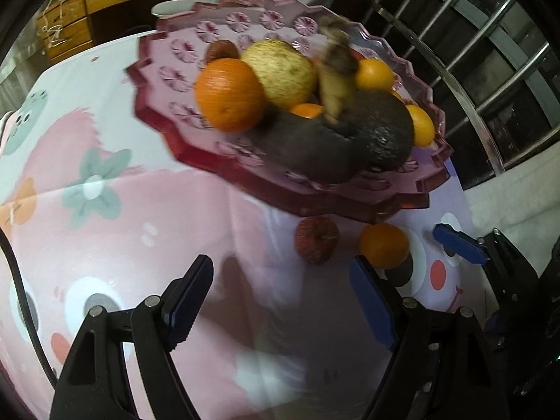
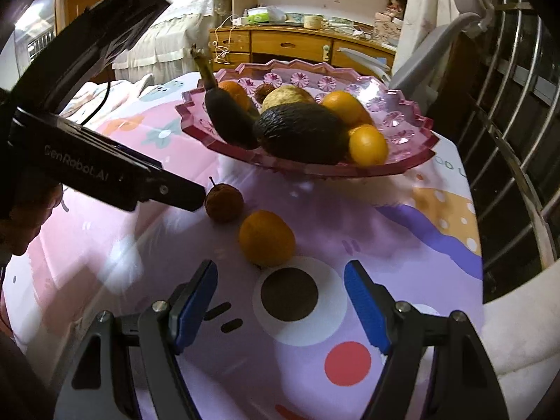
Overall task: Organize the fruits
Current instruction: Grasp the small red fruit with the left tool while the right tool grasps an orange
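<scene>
A pink scalloped glass bowl [image 1: 168, 112] [image 2: 402, 133] stands on the patterned tablecloth. It holds oranges [image 1: 229, 94], a pale apple [image 1: 280, 70], a dark avocado [image 2: 301, 133] and a blackened banana [image 2: 227, 119]. On the cloth in front of the bowl lie a small red apple [image 1: 316, 239] [image 2: 224, 203] and an orange [image 1: 383, 245] [image 2: 266, 238]. My left gripper [image 1: 283, 294] is open and empty above the cloth, short of these two fruits. My right gripper [image 2: 280, 301] is open and empty, just behind the loose orange. One blue fingertip [image 1: 458, 243] of the right gripper shows in the left view.
A metal railing [image 2: 507, 140] runs along the table's right side. A wooden cabinet with drawers [image 2: 290, 45] stands behind the table. The body of the left gripper [image 2: 87, 161] fills the left of the right wrist view. A black cable [image 1: 21, 301] trails at the left.
</scene>
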Available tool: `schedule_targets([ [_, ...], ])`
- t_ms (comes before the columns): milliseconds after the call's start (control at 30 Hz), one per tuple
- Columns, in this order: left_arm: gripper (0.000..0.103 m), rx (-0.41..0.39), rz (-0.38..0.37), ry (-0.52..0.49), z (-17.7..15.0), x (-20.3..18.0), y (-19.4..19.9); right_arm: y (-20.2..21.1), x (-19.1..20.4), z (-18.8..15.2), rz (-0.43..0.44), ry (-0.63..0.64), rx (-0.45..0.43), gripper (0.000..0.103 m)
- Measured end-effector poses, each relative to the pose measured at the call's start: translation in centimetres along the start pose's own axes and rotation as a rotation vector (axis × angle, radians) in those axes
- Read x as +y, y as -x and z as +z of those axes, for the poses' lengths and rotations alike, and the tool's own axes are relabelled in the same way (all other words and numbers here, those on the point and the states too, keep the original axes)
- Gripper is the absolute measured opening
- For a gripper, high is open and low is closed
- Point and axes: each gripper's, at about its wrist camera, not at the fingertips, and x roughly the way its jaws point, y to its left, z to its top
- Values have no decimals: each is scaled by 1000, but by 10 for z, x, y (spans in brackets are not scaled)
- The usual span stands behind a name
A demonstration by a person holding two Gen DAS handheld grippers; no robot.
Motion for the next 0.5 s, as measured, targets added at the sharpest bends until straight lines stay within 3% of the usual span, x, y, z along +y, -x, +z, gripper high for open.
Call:
schedule_targets([
  [233, 72, 1, -37, -17, 7, -18, -15, -15, -1, 2, 29, 11, -5, 58],
  [500, 54, -22, -59, -20, 18, -29, -25, -24, -1, 5, 57, 2, -12, 48],
])
